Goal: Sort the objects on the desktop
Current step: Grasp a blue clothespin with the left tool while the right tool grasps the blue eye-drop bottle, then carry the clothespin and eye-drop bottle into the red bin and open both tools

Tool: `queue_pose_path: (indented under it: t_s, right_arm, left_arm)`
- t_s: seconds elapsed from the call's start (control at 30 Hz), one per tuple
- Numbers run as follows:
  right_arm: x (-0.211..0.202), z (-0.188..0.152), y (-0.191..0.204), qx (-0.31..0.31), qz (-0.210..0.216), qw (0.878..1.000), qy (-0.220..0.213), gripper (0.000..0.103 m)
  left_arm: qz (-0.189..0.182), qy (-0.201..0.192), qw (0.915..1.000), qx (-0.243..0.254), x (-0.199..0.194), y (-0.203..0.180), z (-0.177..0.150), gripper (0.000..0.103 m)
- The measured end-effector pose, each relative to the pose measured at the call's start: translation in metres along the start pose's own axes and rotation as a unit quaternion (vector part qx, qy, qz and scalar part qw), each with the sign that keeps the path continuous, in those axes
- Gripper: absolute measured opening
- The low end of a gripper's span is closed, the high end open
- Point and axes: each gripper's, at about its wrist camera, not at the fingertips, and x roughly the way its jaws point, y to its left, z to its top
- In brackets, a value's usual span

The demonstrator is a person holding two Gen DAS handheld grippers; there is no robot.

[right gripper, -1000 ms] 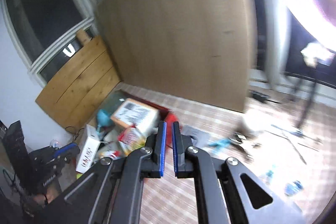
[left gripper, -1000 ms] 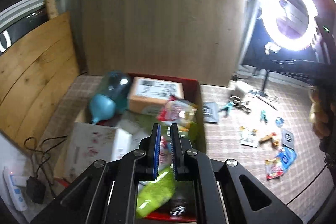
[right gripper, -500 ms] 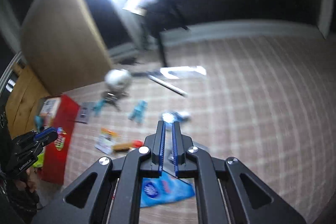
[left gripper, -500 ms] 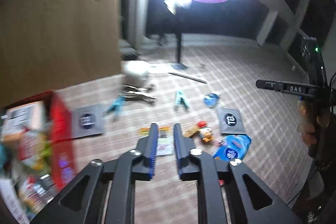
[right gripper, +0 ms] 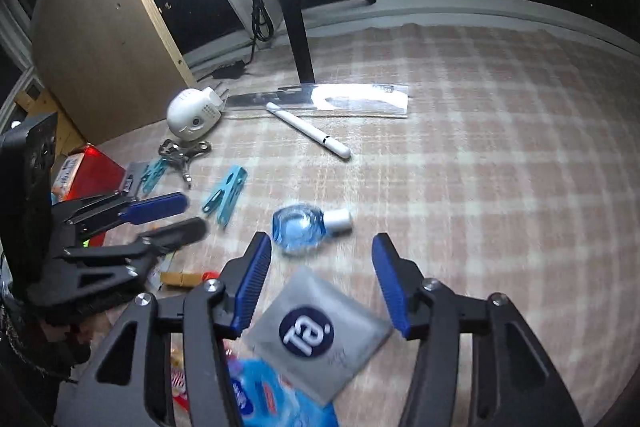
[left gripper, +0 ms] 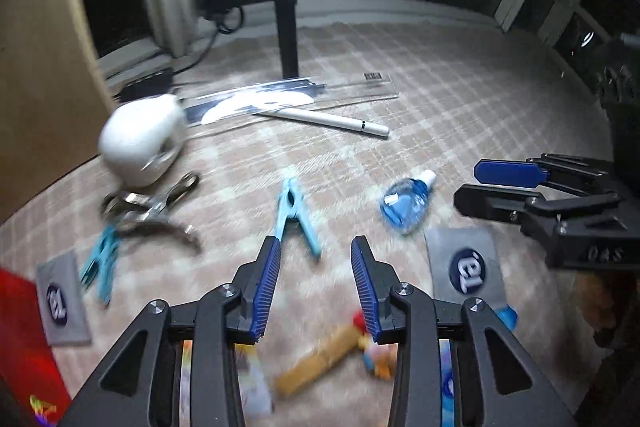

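On the checked cloth: small desk items lie scattered under both grippers.
Left gripper: jaws spread apart, nothing between them; it hovers above the cloth, aimed at the light-blue clothes peg just ahead of its fingertips.
Right gripper: jaws spread wide, empty; the small blue bottle with a white cap lies on its side just ahead of the gap.
Grey sachet: flat on the cloth below the right gripper's jaws, bearing a dark round logo; a blue packet lies partly under its near edge.
Second peg: light blue, left of the first, beside a metal clip tool, blurred.
White round device: near the wooden board, touching the end of a clear ruler.
White pen: lies slanted just in front of the ruler.
Second grey sachet: left edge of the left wrist view, next to the red bin.
Toy figure: tan and red, blurred, beneath the left gripper.
Lamp post: dark, upright behind the ruler.
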Motion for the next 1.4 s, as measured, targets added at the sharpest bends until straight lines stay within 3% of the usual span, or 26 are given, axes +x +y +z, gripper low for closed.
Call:
queue_pose_path:
  t_s: [0.1,0.13,0.17,0.2,0.37,0.5,0.63,0.73,0.93,1.07,1.23,1.4]
  right_arm:
    - [0.007,0.000,-0.003,0.029,-0.001,0.999,0.015,0.052]
    - [0.007,-0.002,-0.005,0.044,0.009,0.999,0.012,0.052]
    - [0.007,-0.005,-0.005,0.056,0.016,0.998,0.014,0.052]
    - [0.008,-0.007,-0.004,0.066,0.021,0.998,0.014,0.052]
    - [0.024,-0.001,0.008,0.068,0.011,0.997,0.021,0.052]
    - [0.040,0.008,0.017,0.077,-0.005,0.997,0.030,0.052]
    - [0.049,0.011,0.036,0.041,-0.046,0.998,0.016,0.051]
    - [0.050,0.008,0.044,0.014,-0.065,0.998,0.006,0.031]
    - [0.035,0.001,0.028,0.056,-0.003,0.998,0.008,0.030]
    - [0.005,-0.011,0.035,0.083,0.025,0.996,-0.011,0.030]
    - [-0.032,-0.023,0.090,0.043,0.067,0.997,-0.022,0.030]
    - [-0.063,-0.014,0.180,-0.021,0.141,0.989,-0.049,0.030]
  left_arm:
    - [0.028,-0.001,0.9994,0.018,0.011,-0.005,0.004,0.033]
    - [0.014,0.005,0.9998,0.013,0.013,-0.003,0.005,0.033]
    - [0.006,0.008,0.9999,0.005,0.013,0.000,0.004,0.026]
    - [-0.001,0.012,0.9999,-0.008,0.014,0.005,0.002,0.005]
    - [-0.016,0.007,0.9989,-0.043,-0.004,0.029,-0.021,0.003]
    - [-0.012,-0.027,0.9971,-0.070,-0.043,0.047,-0.033,0.003]
    - [-0.012,-0.066,0.9930,-0.098,-0.085,0.062,-0.043,0.003]
    - [-0.007,-0.070,0.9922,-0.102,-0.101,0.063,-0.052,0.003]
    - [0.003,-0.080,0.9895,-0.120,-0.126,0.063,-0.079,0.003]
    - [-0.015,-0.078,0.9875,-0.136,-0.136,0.052,-0.106,0.003]
    - [-0.008,-0.086,0.9853,-0.147,-0.162,0.053,-0.134,0.003]
    - [0.072,-0.133,0.9718,-0.180,-0.221,0.095,-0.158,0.003]
